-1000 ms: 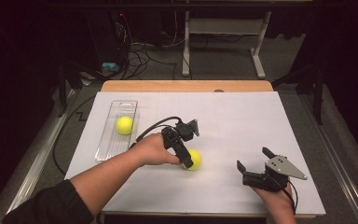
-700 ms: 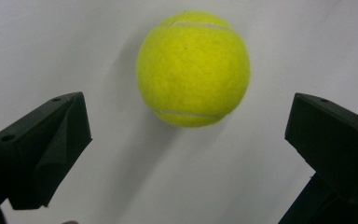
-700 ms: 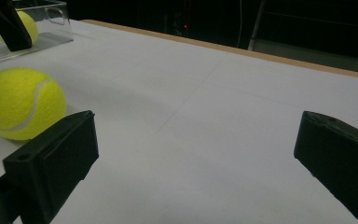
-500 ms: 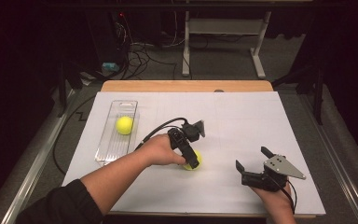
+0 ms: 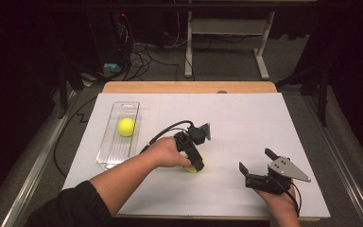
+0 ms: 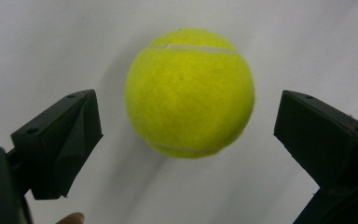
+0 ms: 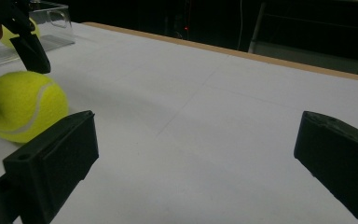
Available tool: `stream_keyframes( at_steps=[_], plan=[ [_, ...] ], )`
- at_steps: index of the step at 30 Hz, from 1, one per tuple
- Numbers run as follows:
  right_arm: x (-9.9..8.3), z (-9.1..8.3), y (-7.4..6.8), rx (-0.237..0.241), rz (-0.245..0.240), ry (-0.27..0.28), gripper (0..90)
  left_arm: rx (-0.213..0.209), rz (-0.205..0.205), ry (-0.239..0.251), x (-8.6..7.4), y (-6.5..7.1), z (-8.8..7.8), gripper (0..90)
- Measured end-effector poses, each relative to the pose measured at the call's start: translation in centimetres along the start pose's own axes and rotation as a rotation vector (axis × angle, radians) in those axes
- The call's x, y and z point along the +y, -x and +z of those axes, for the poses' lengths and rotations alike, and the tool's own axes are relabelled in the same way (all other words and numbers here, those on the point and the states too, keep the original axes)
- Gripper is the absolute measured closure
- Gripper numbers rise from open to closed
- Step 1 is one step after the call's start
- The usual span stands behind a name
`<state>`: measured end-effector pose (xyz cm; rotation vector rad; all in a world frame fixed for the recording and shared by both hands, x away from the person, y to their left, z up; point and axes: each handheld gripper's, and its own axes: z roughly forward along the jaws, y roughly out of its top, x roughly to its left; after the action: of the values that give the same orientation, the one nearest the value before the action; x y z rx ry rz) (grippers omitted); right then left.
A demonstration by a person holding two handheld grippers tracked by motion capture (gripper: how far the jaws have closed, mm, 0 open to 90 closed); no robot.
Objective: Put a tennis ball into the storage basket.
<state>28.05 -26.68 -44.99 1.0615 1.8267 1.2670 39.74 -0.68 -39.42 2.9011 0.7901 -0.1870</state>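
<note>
Tennis ball (image 6: 189, 92) sits on the white table sheet (image 5: 246, 127), center-front, same spot as a sec ago. Left gripper (image 5: 194, 163) has dropped over it w/ jaws closing in, gaps left on both sides, no grip yet. Right gripper (image 5: 259, 166) rests wide open nearby, unmoved. 2nd tennis ball (image 5: 126, 126) lies in clear tray (image 5: 108, 151).

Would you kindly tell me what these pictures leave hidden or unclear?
- High view: ball mostly hidden under left gripper; jaw contact unclear there.
- Right gripper view: tray and its ball cut off by the top left edge and a black jaw.
- Left gripper view: ball's underside hidden.
</note>
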Motion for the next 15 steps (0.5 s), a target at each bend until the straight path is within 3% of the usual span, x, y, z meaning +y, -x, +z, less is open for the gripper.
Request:
stream_keyframes(
  at_steps=[15],
  plan=[
    [0.08,-0.14,0.06,0.002,0.005,0.007,0.0,-0.018,0.013,-0.021,0.33,0.04,0.75,16.8]
  ],
)
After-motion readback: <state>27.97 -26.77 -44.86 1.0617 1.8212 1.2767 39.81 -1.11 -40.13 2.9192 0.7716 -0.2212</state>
